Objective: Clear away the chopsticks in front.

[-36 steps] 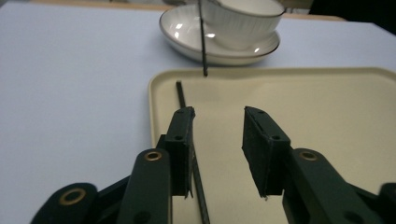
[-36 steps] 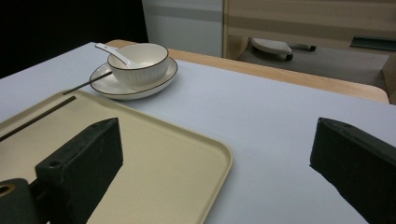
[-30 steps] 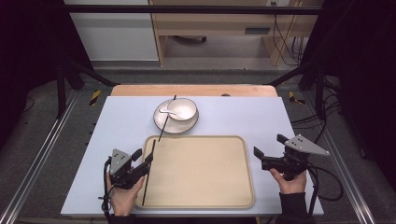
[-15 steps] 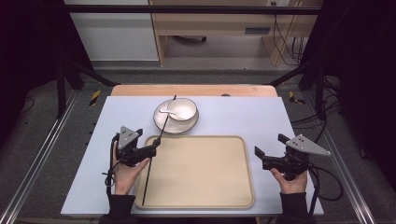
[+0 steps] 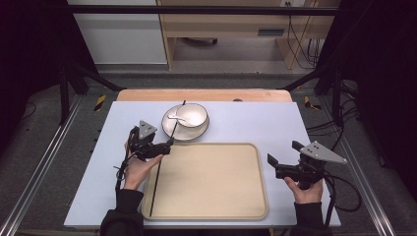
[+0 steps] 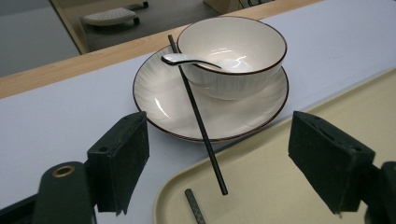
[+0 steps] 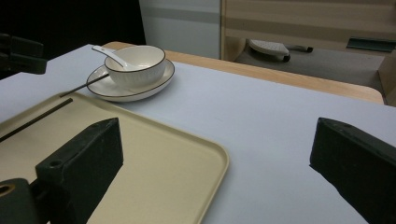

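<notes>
Left gripper (image 5: 162,146): carried forward within the last second from the near left corner of the beige rectangular plastic tray (image 5: 211,182) to the tray's far left corner, now just short of the white round ribbed plate with the dark rim (image 6: 159,98); jaws spread wide, holding nothing. Lined up between those jaws in the left gripper view: thin black chopstick (image 6: 198,116), upper end propped on the far rim of the plate beside the white dark-rimmed bowl (image 6: 233,60), lower end reaching past the plate's near rim over the tray's edge. In the bowl: glossy white ceramic spoon (image 6: 187,59), handle over the rim toward the chopstick. Second thin black chopstick (image 5: 155,189): flat in the tray along its left side, unchanged. Right gripper (image 5: 282,152): unmoved over the same second, held over the pale lilac bench (image 5: 255,123) to the right of the tray, jaws likewise wide apart and empty. Reading of the change: approach made, grasp not yet begun; propped chopstick the likely next pick, probably for laying beside its mate in the tray. Caution: slender, tilted stick, apt to roll or slide off the plate rim if nudged before the jaws close.
</notes>
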Motion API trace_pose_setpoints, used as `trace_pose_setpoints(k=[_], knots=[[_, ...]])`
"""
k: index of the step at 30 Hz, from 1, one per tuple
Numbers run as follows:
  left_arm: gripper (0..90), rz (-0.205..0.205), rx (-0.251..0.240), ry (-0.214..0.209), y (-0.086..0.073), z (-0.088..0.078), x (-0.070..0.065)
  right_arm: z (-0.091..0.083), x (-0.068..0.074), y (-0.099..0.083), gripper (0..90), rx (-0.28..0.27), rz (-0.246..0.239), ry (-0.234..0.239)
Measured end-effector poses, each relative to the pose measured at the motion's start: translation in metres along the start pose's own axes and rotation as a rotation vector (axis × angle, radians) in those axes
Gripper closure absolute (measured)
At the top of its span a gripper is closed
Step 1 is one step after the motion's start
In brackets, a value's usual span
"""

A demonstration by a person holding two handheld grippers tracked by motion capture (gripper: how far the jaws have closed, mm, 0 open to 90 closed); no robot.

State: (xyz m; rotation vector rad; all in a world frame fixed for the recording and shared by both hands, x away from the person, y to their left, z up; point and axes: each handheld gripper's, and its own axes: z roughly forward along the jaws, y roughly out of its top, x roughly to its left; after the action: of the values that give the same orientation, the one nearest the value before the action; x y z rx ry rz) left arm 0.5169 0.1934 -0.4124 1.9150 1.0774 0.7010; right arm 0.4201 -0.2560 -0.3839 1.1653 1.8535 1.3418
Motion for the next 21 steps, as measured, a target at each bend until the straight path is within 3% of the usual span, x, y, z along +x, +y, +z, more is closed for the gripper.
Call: trace_pose_setpoints(k=[5,13,21], knots=[[22.3,0.021,0.057,0.005,0.006,0.016,0.004,0.001,-0.001,0.0,2.7,0.001,0.003,0.0],[30.1,0.051,0.104,0.024,0.014,0.038,0.008,0.0,-0.001,0.0,3.1,-0.002,0.001,-0.006],[40.8,0.078,0.167,0.038,0.013,0.062,0.011,-0.002,-0.002,0.001,3.2,-0.011,0.002,-0.003]])
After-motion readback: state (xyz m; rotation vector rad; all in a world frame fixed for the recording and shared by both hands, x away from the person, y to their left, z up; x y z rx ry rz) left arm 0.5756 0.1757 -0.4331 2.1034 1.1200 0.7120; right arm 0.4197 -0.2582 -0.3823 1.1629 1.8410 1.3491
